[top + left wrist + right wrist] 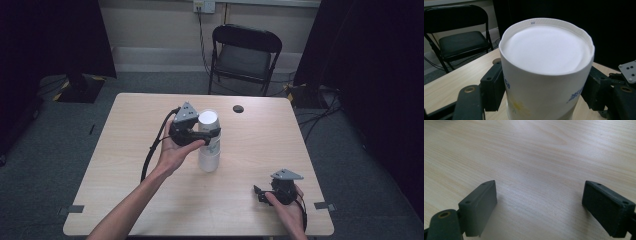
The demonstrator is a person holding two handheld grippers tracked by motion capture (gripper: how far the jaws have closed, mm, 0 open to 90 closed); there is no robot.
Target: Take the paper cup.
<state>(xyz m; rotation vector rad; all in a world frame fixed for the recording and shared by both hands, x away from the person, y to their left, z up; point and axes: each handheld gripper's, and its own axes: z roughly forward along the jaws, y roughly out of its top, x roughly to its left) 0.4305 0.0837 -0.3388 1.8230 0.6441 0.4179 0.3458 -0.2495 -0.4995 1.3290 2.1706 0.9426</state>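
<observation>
A tall white paper cup [209, 150] with blue print stands upside down near the middle of the wooden table [130, 150]; it may be a stack, I cannot tell. My left gripper [212, 134] is shut on its upper part, one jaw pressed against each side. In the left gripper view the cup [546, 62] shows its flat white base on top, held in the left gripper [545, 82]. My right gripper [260, 192] rests low at the table's front right, open. In the right gripper view, the right gripper [540, 186] has bare wood between its jaws.
A small black round thing [238, 108] lies on the table behind the cup. A black folding chair [245, 55] stands beyond the far edge, with cables on the floor around it. Dark curtains hang at both sides.
</observation>
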